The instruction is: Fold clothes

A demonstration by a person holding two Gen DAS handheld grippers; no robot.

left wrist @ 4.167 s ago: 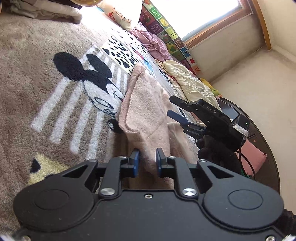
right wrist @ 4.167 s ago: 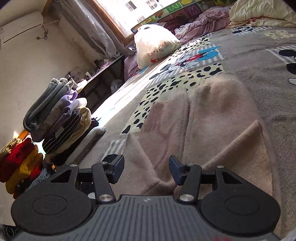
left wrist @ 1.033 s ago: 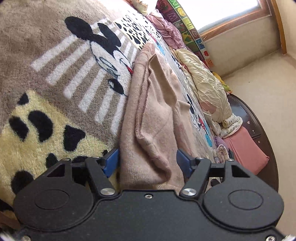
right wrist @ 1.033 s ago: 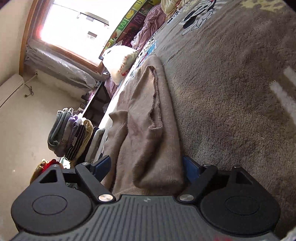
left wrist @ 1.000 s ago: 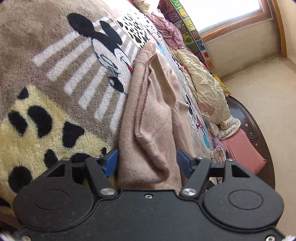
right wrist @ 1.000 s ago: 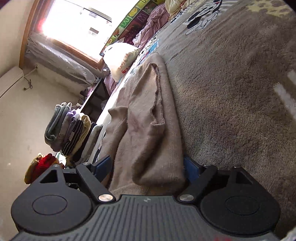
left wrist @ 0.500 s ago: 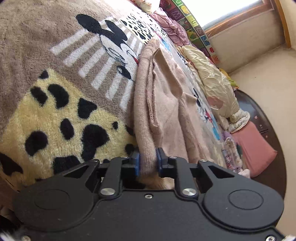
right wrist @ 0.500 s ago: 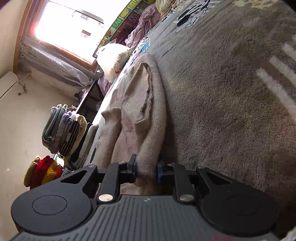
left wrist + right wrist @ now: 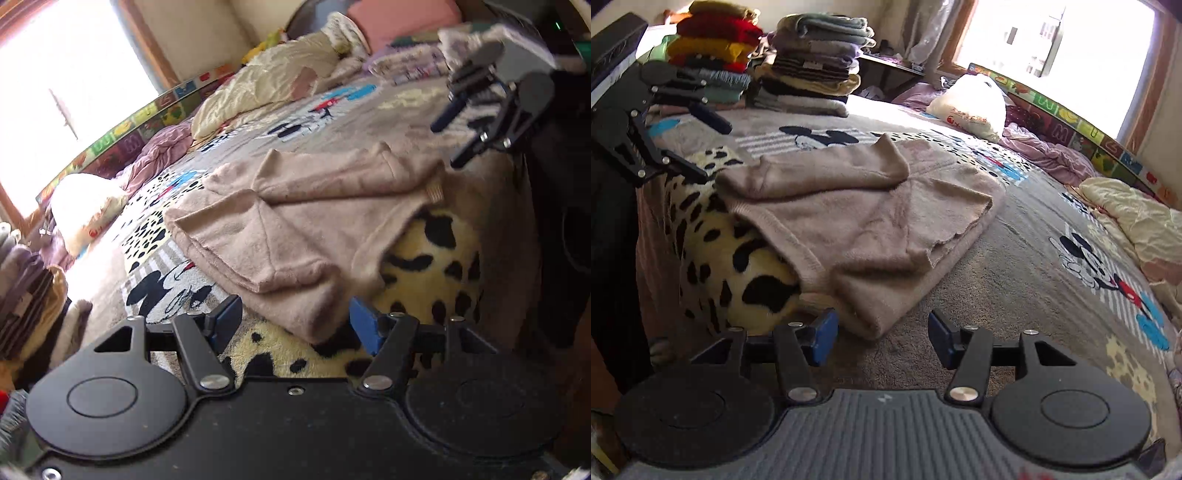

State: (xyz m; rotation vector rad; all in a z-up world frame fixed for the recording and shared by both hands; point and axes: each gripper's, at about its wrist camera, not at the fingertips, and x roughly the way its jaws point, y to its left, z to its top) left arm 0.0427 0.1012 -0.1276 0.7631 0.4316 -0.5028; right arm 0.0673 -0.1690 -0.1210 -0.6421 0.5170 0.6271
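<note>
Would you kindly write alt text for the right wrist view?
A folded beige sweater lies on a cartoon-print blanket, just ahead of the open right gripper. The open left gripper hovers at left, before stacks of folded clothes.

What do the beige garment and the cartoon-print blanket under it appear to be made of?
The beige garment looks like a soft, fuzzy knit, possibly wool or fleece: matte nap, ribbed hem edge. The blanket looks like plush synthetic fleece: short dense pile with printed pattern. Exact fibres cannot be told.

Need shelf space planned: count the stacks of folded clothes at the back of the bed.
2. One stack with red and yellow knits stands at far left; a taller grey, purple and striped stack stands just right of it. More may lie beyond view.
</note>
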